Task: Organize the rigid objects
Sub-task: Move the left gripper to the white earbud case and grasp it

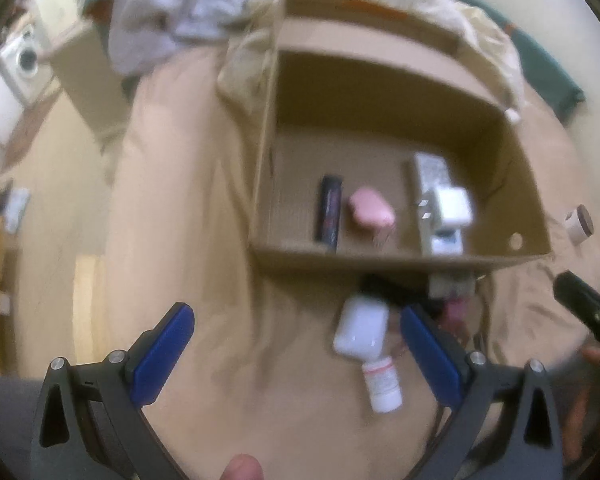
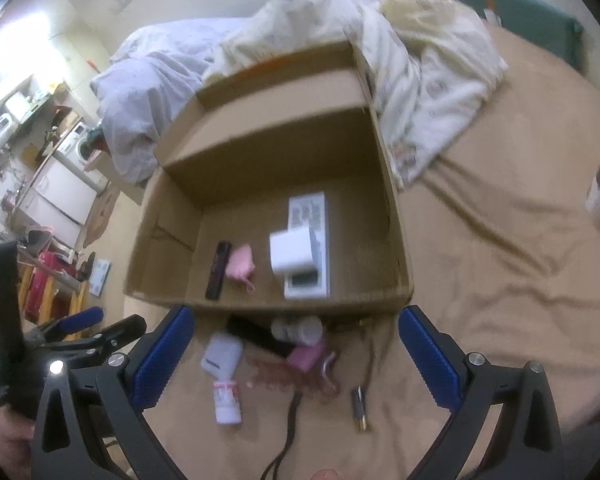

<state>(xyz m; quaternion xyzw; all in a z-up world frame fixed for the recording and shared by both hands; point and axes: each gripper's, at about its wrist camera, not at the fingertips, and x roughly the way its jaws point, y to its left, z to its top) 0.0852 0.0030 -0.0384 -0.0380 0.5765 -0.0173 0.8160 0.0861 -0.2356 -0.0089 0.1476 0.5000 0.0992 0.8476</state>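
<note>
Evidently I hold both the left gripper and the right gripper spread and empty above the white bottle, since the cardboard box just beyond already collects the sorted pieces.

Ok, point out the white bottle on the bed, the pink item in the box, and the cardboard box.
white bottle (image 2: pixel 222 364), right wrist view, on its body.
pink item (image 2: pixel 241 265), right wrist view, its middle.
cardboard box (image 2: pixel 268 152), right wrist view, far inner wall.

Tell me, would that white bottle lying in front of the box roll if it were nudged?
The white bottle lies on its side on soft tan bedding, so it might roll a little, though the folds would likely stop it. It looks like smooth plastic, probably light and somewhat slippery.
</note>
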